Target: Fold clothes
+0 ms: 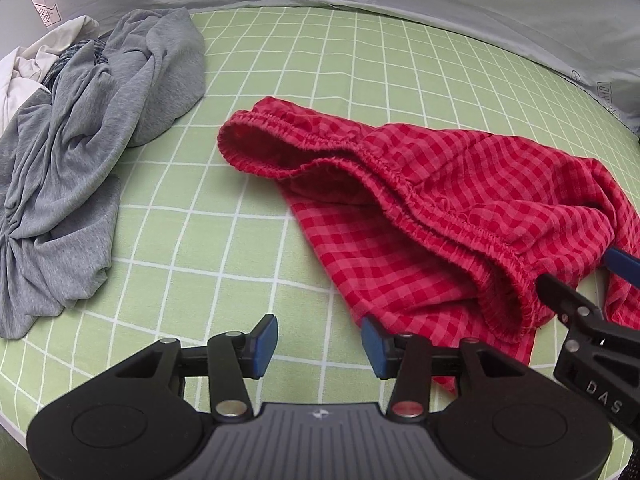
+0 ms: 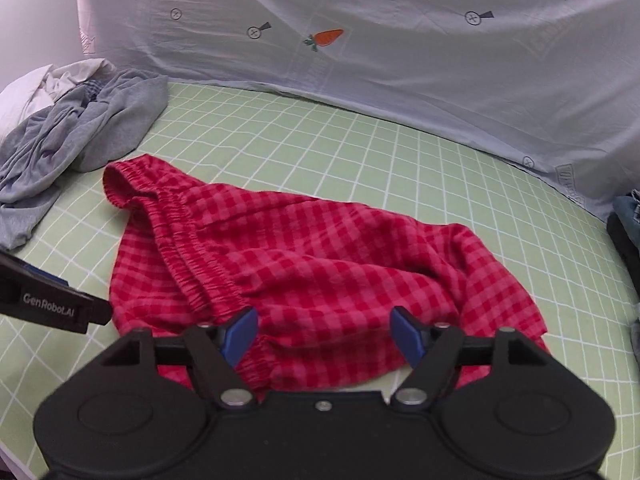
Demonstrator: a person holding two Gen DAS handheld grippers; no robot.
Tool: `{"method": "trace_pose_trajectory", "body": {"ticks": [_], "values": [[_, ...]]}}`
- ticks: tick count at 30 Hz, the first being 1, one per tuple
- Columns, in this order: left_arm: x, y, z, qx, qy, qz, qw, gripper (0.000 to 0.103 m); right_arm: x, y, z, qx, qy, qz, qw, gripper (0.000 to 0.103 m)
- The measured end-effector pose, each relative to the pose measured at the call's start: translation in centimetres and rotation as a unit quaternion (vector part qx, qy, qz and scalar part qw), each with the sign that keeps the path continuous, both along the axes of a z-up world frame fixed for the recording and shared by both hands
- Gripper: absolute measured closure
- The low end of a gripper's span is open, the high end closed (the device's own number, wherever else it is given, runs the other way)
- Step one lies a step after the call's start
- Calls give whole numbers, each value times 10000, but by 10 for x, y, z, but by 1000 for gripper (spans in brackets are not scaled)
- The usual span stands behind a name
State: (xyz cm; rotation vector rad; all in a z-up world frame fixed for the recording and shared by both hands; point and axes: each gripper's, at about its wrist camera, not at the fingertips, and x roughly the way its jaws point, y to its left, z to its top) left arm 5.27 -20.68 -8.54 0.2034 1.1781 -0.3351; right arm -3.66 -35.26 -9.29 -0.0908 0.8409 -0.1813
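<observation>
The red checked shorts [image 2: 304, 264] lie crumpled on the green grid-patterned bed sheet [image 2: 360, 152], near the middle of the bed and toward its near edge. Their gathered elastic waistband [image 1: 400, 184] gapes open and runs diagonally across the cloth, one loop end pointing toward the far left corner of the bed.

The right tongs [image 2: 324, 334] hover just over the near part of the shorts, blue pads spread wide with nothing pinched between them; the checked cloth lies below the gap. In the left wrist view the right tongs reach in at the right edge, one blue pad against the waistband fold.

The left tongs [image 1: 318, 344] hang over bare sheet just beside the shorts' near left corner, spread about halfway and holding nothing.

Toward the far left corner of the bed sits a heap of unfolded clothes: a rumpled grey garment [image 1: 80, 168] on top, a white one [image 1: 36, 64] and a bit of dark plaid cloth [image 1: 76, 56] behind it.

A pale blue cloth with carrot prints [image 2: 360, 60] rises along the far edge. Dark denim [image 2: 628, 216] shows at the right edge.
</observation>
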Motion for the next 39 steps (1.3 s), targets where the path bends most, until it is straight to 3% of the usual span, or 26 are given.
{"method": "trace_pose_trajectory", "body": {"ticks": [4,7,8,9,12,17,20,30,39], "values": [[0,2,-3,38,51,23,10000,55,2,13,-17,-329,362,65,9988,29],[1,2,-4,65,81,31,9999,55,2,3,-22,-168,494,-63,9986,66],[1,2,-5,74,87,28,9999,55,1,-3,-22,-36,492,-129,9987,85],[1,1,-5,86,91,28,9999,55,1,-9,-21,53,472,-189,9987,96],[2,-2,-5,115,102,68,9999,54,1,-26,-12,200,317,-343,9987,102],[8,-8,-6,54,192,314,9993,54,9,-45,2,308,207,-189,9991,97],[12,-14,-10,53,253,458,9986,54,13,-45,-1,169,336,-79,9993,73],[2,-12,-11,215,214,422,9987,54,18,-44,-14,571,554,-84,9968,61],[0,-1,-11,239,197,356,9989,54,7,-20,-2,566,294,118,9979,59]]}}
